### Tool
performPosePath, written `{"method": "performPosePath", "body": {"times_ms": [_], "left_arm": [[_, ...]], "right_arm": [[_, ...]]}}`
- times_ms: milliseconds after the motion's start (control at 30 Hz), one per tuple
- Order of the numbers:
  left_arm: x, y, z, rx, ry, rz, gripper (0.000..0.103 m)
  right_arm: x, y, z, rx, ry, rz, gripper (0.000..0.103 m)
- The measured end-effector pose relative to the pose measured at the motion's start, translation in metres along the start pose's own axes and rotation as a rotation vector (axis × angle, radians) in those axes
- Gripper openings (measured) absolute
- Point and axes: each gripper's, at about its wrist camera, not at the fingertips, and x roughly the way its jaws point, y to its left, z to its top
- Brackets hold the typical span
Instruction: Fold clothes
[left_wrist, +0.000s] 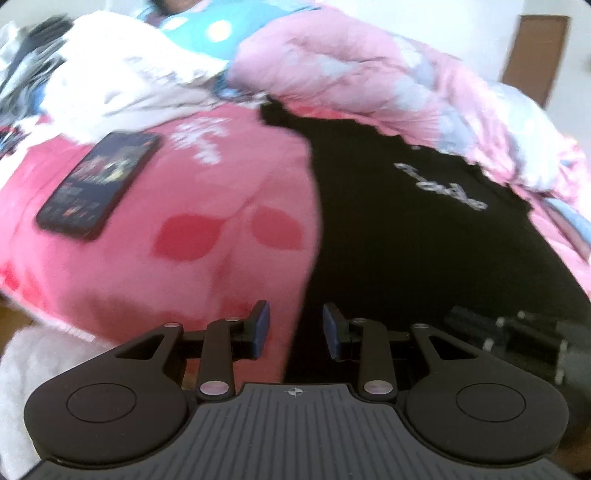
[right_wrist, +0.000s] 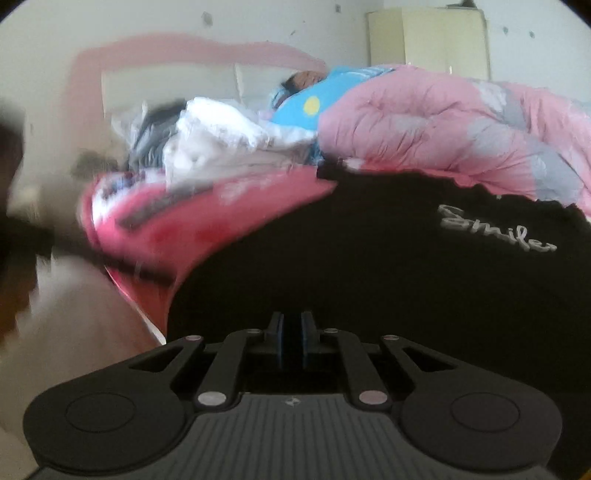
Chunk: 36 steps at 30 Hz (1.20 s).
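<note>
Two wrist views show you the same black garment spread on a bed. From your left wrist, the left gripper (left_wrist: 296, 328) hovers with its jaws set wide and nothing between them, right over the edge where the black garment (left_wrist: 406, 236) meets the pink bedcover (left_wrist: 207, 236). A phone (left_wrist: 98, 184) lies face up on that bedcover, well left of the garment. Beyond the garment sits a bunched pink quilt (left_wrist: 369, 74). At the lower right you see a dark, blurred piece of hardware on the black cloth; what it is you cannot tell.

From your right wrist, the right gripper (right_wrist: 291, 339) has its jaws narrow, nearly together, with dark fabric behind them; whether they pinch the black garment (right_wrist: 369, 258) you cannot tell. Silver lettering (right_wrist: 496, 229) marks the garment toward the right. A person lies under the pink quilt (right_wrist: 424, 122) at the far end.
</note>
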Motion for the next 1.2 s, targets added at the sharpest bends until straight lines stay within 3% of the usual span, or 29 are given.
{"method": "performPosePath", "body": {"times_ms": [33,100,167,267,400,500,700,833,1067,1200], "left_arm": [[0.002,-0.005,0.002,0.024,-0.004,-0.019,0.031],[0.011,-0.016,0.007,0.067,-0.004,-0.065,0.031],[0.019,-0.027,0.011,0.106,-0.016,-0.104,0.031],[0.029,-0.042,0.013,0.157,-0.040,-0.131,0.032],[0.039,-0.049,0.008,0.196,-0.051,-0.129,0.034],[0.038,-0.046,0.007,0.200,-0.054,-0.138,0.035],[0.040,-0.048,0.011,0.210,-0.038,-0.130,0.036],[0.041,-0.052,0.011,0.213,-0.034,-0.116,0.038],[0.042,-0.054,0.013,0.225,-0.028,-0.105,0.039],[0.043,-0.055,0.013,0.236,-0.025,-0.102,0.040]], "right_arm": [[0.000,0.007,-0.008,-0.023,-0.005,-0.007,0.012],[-0.010,0.004,-0.016,0.022,0.061,0.082,0.013],[-0.017,-0.001,-0.019,0.046,0.121,0.110,0.013],[-0.045,-0.013,-0.016,0.036,0.070,0.008,0.013],[-0.090,-0.070,-0.020,0.206,-0.013,-0.166,0.013],[-0.114,-0.101,-0.048,0.278,0.077,-0.295,0.012],[-0.177,-0.124,-0.063,0.370,0.106,-0.460,0.013],[-0.185,-0.147,-0.057,0.377,0.030,-0.490,0.013],[-0.178,-0.193,-0.097,0.446,0.354,-0.731,0.013],[-0.216,-0.199,-0.093,0.603,0.185,-0.628,0.018]]}}
